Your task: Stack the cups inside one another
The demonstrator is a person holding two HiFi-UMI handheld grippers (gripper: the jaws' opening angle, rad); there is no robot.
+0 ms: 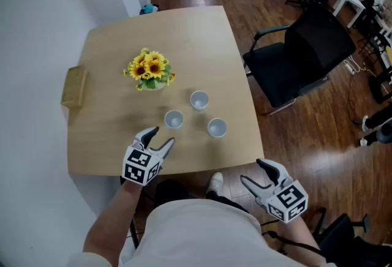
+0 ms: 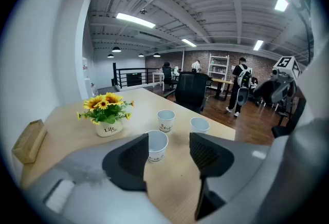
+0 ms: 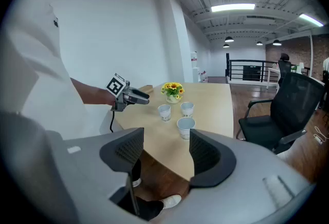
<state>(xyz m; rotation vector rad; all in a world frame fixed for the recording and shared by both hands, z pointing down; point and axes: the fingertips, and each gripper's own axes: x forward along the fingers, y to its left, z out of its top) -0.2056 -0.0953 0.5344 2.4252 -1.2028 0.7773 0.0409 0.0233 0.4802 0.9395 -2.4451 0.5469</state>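
Three white paper cups stand upright and apart on the light wooden table (image 1: pixel 116 45): a near-left cup (image 1: pixel 174 119), a far cup (image 1: pixel 199 100) and a right cup (image 1: pixel 217 128). My left gripper (image 1: pixel 160 138) hovers over the table's front edge just short of the near-left cup (image 2: pixel 157 145); its jaws stand apart with nothing between them. My right gripper (image 1: pixel 252 172) hangs off the table, over the floor at the front right, open and empty. In the right gripper view the cups (image 3: pixel 185 127) lie ahead beyond its jaws (image 3: pixel 166 151).
A white pot of sunflowers (image 1: pixel 150 71) stands behind the cups. A wooden box (image 1: pixel 74 87) sits at the table's left edge. A black office chair (image 1: pixel 312 54) stands to the right of the table. A white wall runs along the left.
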